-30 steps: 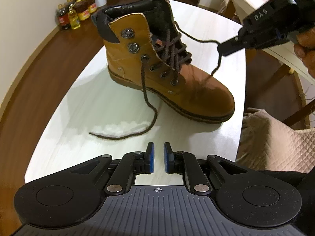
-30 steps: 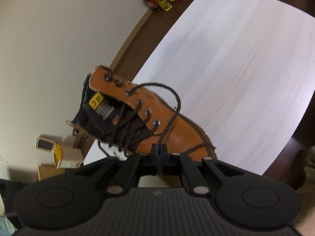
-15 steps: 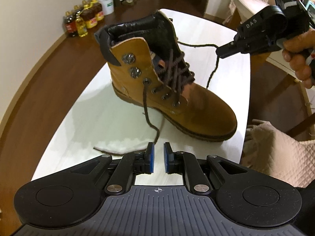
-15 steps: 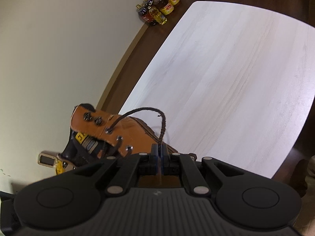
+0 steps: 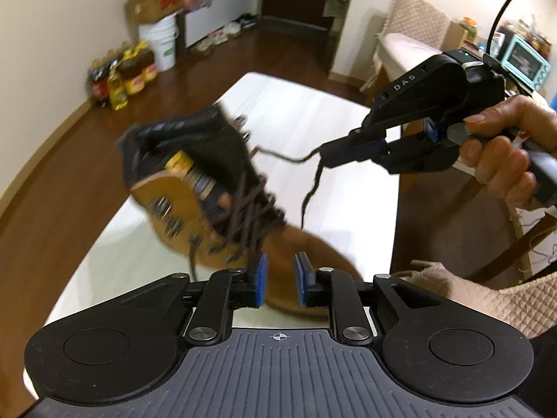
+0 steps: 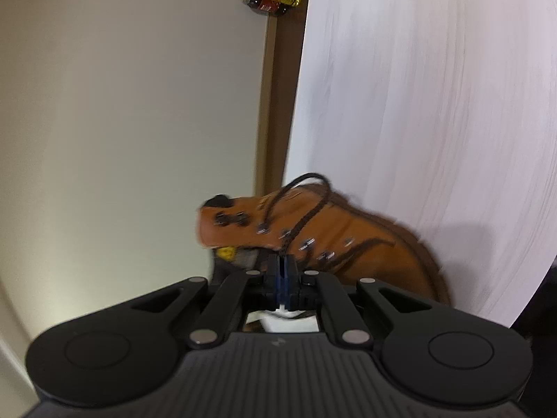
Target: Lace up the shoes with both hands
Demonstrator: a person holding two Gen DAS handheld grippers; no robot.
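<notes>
A tan lace-up boot [image 5: 181, 205] with brown laces lies blurred and tilted on the white table [image 5: 313, 111], its black collar leaning toward the camera. In front of it my left gripper [image 5: 280, 278] is opening its jaws; nothing is pressed between the blue pads, and the boot's toe shows behind the gap. A person's hand [image 5: 501, 146] holds my right gripper [image 5: 325, 155], shut on the brown lace [image 5: 289, 157] that runs taut from the boot's upper eyelets. In the right wrist view the boot [image 6: 348, 240] lies just beyond my right gripper [image 6: 282, 268], the lace [image 6: 306, 216] looping into it.
Oil bottles [image 5: 122, 76] and a white bucket [image 5: 162, 43] stand on the wooden floor at the far left. A chair with a quilted cover [image 5: 410, 24] is behind the table's right side. Quilted cloth [image 5: 487, 299] lies at the near right, by the table edge.
The boot has tipped and come closer to the left camera, now blurred. The left jaws have widened. The right gripper keeps the lace and its view has rolled.
</notes>
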